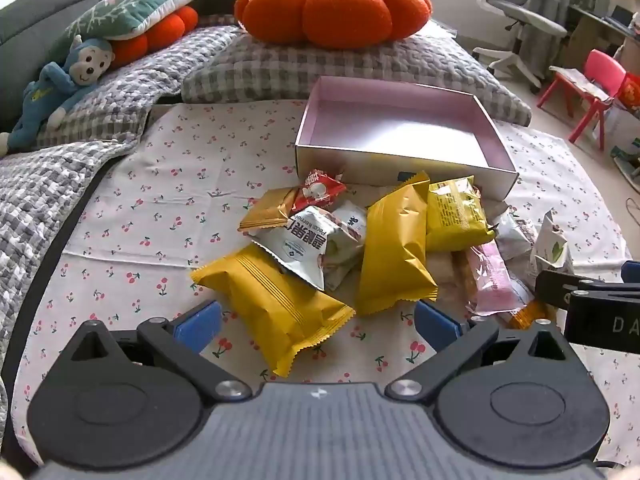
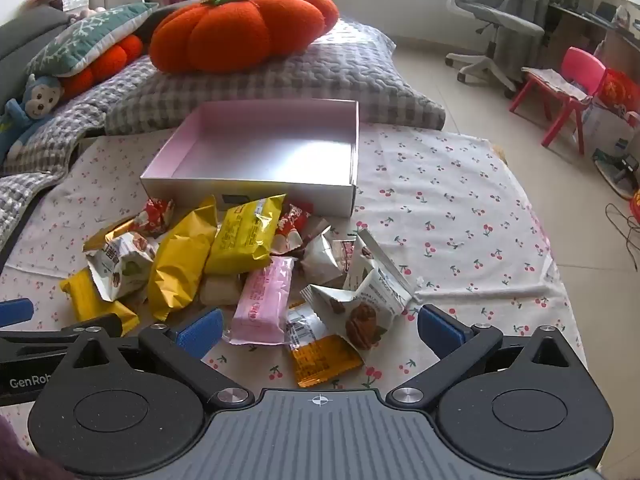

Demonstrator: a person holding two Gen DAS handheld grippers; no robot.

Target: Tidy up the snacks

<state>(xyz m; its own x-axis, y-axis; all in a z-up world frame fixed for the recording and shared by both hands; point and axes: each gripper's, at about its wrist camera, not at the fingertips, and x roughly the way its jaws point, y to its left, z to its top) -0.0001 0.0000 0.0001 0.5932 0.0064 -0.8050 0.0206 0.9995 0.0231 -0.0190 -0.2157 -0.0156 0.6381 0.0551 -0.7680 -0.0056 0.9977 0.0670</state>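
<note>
From the left wrist, I see my left gripper (image 1: pixel 318 326) spread wide and holding nothing, a yellow packet (image 1: pixel 272 308) lying between its fingers, the snack pile just before the pink box (image 1: pixel 404 136). From the right wrist, my right gripper (image 2: pixel 320 330) is equally wide and unladen over a pink wrapper (image 2: pixel 262 302) and walnut packet (image 2: pixel 360 304).

Both tongs, left (image 1: pixel 318 322) and right (image 2: pixel 320 326), hover side by side, jaws spread wide, gripping nothing.

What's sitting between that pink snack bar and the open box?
In the right wrist view, a bright yellow packet and a red-and-white sweet lie between the pink snack bar and the box.
</note>
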